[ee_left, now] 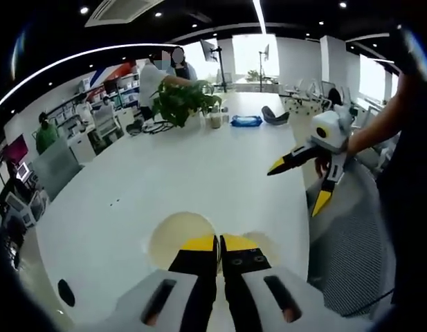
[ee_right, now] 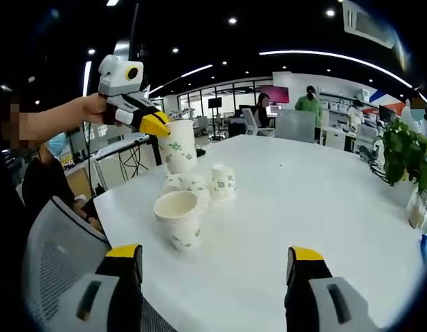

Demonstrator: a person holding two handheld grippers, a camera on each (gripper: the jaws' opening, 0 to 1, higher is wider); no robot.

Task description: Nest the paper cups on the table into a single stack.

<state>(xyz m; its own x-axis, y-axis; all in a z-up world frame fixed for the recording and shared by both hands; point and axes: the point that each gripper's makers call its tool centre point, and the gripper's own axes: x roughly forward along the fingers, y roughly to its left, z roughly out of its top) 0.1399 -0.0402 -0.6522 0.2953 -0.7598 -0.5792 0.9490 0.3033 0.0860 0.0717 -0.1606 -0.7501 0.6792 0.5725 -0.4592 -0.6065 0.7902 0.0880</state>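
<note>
**Carrying a held cup to the stack**

I judge the next cup [ee_right: 178, 218] wants a straight, upright drop; my right gripper [ee_right: 216, 266] stands spread at lower frame, nothing between its jaws; that upright cup sits just above them, left of centre; beyond — tipped cups [ee_right: 199, 183]; upper left, my left gripper [ee_right: 156, 125] pinches a cup [ee_right: 178, 146] by its rim.

My left gripper view looks down the long white table [ee_left: 199, 173] toward its far end, sitting right over a cup [ee_left: 182, 235] pinched between its jaws. My right gripper view faces the near corner from farther back. Both share the tabletop; each view sees the other gripper.
</note>
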